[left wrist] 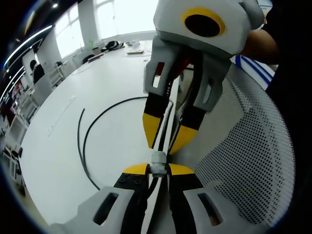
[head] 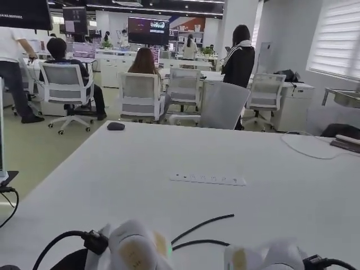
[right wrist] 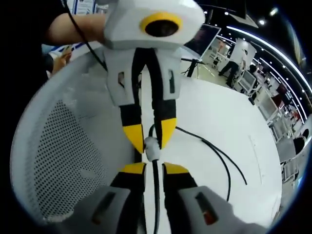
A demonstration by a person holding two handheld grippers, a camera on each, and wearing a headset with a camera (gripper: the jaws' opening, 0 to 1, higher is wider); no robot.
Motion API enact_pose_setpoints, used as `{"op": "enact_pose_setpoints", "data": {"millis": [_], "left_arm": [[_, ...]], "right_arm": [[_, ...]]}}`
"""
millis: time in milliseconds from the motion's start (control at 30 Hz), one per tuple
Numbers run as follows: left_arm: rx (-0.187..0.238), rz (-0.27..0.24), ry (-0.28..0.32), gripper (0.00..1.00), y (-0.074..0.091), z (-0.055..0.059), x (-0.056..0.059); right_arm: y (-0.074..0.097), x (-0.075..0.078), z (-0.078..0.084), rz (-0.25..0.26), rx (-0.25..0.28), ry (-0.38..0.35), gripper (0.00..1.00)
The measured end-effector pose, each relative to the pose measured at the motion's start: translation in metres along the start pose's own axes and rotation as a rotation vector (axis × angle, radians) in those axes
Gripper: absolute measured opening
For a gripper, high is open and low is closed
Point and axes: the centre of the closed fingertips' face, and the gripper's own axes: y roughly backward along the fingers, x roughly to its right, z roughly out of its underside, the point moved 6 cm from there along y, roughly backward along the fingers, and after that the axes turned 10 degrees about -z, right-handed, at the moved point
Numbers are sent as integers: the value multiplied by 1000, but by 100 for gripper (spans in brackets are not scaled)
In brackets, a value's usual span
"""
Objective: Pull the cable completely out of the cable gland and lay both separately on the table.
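Jaws of the left gripper [left wrist: 158,169] pinch the white gland [left wrist: 158,162], while the right gripper [right wrist: 155,168] has its jaws closed on the black cable [right wrist: 156,192] just beside it, the rest looping across the table [right wrist: 219,107].

Black cable [right wrist: 156,191], pale grey gland [right wrist: 151,145], white worktop [head: 169,152]; left gripper [left wrist: 158,168] and right gripper [right wrist: 155,168] white, jaws black, yellow-tipped.

The counter [head: 140,169] offers broad bare surface ahead. Obstacles: a power strip [head: 208,179] at mid-counter, loose cable [head: 203,224] arcs near the front edge, and a mouse [head: 116,126] at the far edge. A perforated white shell [left wrist: 248,146] curves close alongside.
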Motion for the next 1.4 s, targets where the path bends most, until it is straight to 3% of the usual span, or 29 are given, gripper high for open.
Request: {"op": "enact_pose_setpoints", "data": {"millis": [100, 333, 400, 533, 900, 1400], "left_arm": [[1, 2, -5, 15, 0, 0, 0], [13, 9, 3, 15, 0, -2, 1], [1, -1, -19, 15, -1, 0, 0], [6, 9, 1, 15, -1, 2, 0], [-14, -11, 8, 15, 1, 9, -7], [-23, -15, -1, 15, -2, 10, -9]], "right_arm": [[2, 1, 2, 4, 3, -10, 3], [5, 2, 6, -1, 36, -55, 3], [5, 1, 10, 4, 20, -54, 3], [8, 0, 17, 6, 26, -75, 3], [21, 6, 47, 53, -32, -105, 3], [31, 12, 85, 92, -102, -167, 3]]}}
